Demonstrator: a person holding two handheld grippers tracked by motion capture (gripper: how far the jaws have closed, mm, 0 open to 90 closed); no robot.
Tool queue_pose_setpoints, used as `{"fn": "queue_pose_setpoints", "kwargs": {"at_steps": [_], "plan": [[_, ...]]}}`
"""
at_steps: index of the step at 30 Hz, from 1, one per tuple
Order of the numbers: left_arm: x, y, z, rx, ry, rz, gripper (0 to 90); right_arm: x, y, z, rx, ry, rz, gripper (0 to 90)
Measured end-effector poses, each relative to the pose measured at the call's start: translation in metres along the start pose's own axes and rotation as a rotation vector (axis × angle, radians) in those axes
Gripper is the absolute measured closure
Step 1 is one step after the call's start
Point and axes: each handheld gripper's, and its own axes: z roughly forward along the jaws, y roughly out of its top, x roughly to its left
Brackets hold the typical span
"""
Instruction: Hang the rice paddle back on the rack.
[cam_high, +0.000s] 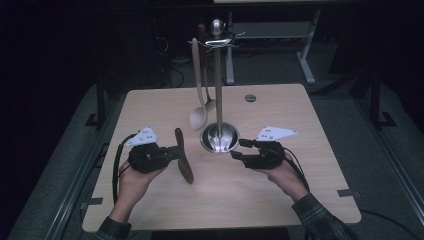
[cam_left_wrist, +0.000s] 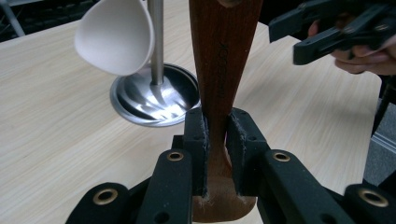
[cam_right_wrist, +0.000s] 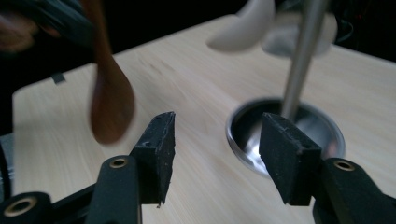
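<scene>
Near edge, left: left gripper (cam_high: 172, 152) is clamped on the wooden spoon (cam_high: 184, 161), pads pinching the handle close to its end; the bowl hangs toward the near side, above the table (cam_high: 300, 200). Judged light, stiff, smooth-finished; held this far from the bowl it may swing, so a hold nearer mid-handle looks steadier. Near right: right gripper (cam_high: 239, 155), jaws apart, nothing between them. Farther, centre: steel rack (cam_high: 219, 137) with a white spoon (cam_high: 199, 117) hanging from a top hook.
</scene>
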Motion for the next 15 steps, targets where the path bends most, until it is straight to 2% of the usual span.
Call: {"fn": "queue_pose_setpoints", "kwargs": {"at_steps": [2,7,13,15], "plan": [[-0.004,0.003,0.008,0.003,-0.003,0.008,78.2,0.008,0.011,0.002,-0.02,0.02,-0.008,46.5],[-0.016,0.012,0.027,0.006,-0.006,0.034,78.2,0.022,0.029,0.008,-0.059,0.058,0.007,47.3],[-0.027,0.021,0.043,-0.004,0.013,0.048,78.2,0.031,0.045,0.015,-0.099,0.084,0.02,48.6],[-0.031,0.023,0.045,-0.012,0.018,0.058,78.2,0.033,0.048,0.018,-0.096,0.08,0.017,49.0]]}}
